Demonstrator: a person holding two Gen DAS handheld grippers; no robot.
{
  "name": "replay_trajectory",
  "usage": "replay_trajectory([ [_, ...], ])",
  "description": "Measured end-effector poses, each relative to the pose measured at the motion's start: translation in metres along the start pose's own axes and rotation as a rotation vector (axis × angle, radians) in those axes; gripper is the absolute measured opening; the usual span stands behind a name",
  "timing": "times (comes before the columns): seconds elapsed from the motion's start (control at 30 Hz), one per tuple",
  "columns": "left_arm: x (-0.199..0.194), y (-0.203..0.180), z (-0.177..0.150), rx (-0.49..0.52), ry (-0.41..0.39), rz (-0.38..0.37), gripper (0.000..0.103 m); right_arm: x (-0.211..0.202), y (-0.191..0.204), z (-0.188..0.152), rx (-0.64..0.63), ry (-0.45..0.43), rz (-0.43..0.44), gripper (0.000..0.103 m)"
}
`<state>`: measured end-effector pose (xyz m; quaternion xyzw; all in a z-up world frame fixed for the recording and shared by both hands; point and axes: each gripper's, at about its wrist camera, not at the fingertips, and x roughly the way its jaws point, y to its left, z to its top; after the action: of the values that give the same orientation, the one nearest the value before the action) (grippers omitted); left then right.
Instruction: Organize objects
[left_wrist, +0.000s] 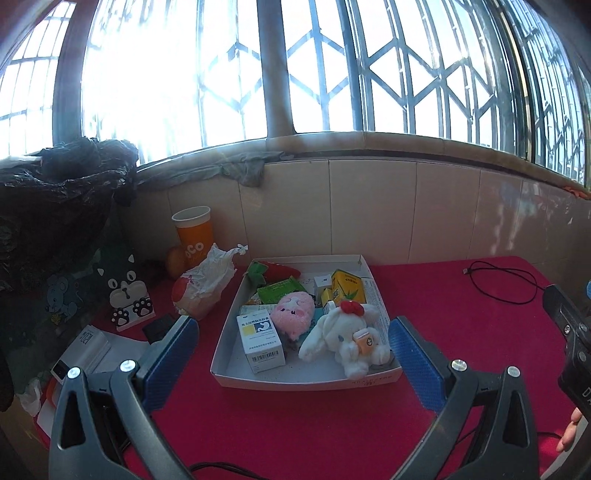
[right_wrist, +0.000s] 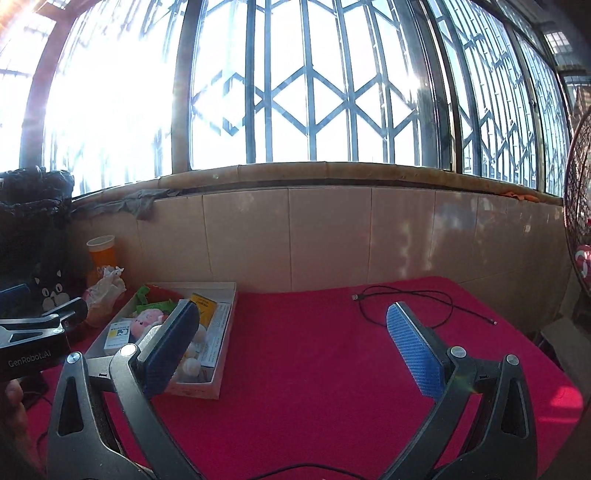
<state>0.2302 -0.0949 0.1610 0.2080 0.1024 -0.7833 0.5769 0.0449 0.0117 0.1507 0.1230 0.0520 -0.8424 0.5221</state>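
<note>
A shallow white cardboard tray (left_wrist: 295, 380) sits on the red table. In it lie a white plush rabbit (left_wrist: 343, 339), a pink plush (left_wrist: 291, 314), a blue-and-white medicine box (left_wrist: 260, 341), a yellow juice carton (left_wrist: 345, 288), a green packet (left_wrist: 280, 291) and a strawberry plush (left_wrist: 275, 271). My left gripper (left_wrist: 291, 354) hangs open just in front of the tray, nothing between its blue pads. My right gripper (right_wrist: 295, 347) is open over bare red cloth, with the tray (right_wrist: 218, 369) to its left, partly hidden by the left finger.
An orange paper cup (left_wrist: 194, 236), a crumpled wrapper (left_wrist: 207, 280) and a cat-print stand (left_wrist: 129, 299) crowd the table's left side. A black cable (right_wrist: 410, 306) loops at the back right. A tiled wall and barred window stand behind. A fan (right_wrist: 580, 206) is at the far right.
</note>
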Motion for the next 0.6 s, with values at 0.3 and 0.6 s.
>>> replay_trajectory([
  [0.3, -0.019, -0.006, -0.011, 0.015, 0.02, -0.003, 0.103, -0.036, -0.026, 0.005, 0.082, -0.064, 0.0, 0.103],
  [0.6, -0.035, -0.009, -0.018, 0.018, 0.022, -0.004, 0.103, -0.061, -0.042, 0.007, 0.117, -0.105, -0.021, 0.103],
])
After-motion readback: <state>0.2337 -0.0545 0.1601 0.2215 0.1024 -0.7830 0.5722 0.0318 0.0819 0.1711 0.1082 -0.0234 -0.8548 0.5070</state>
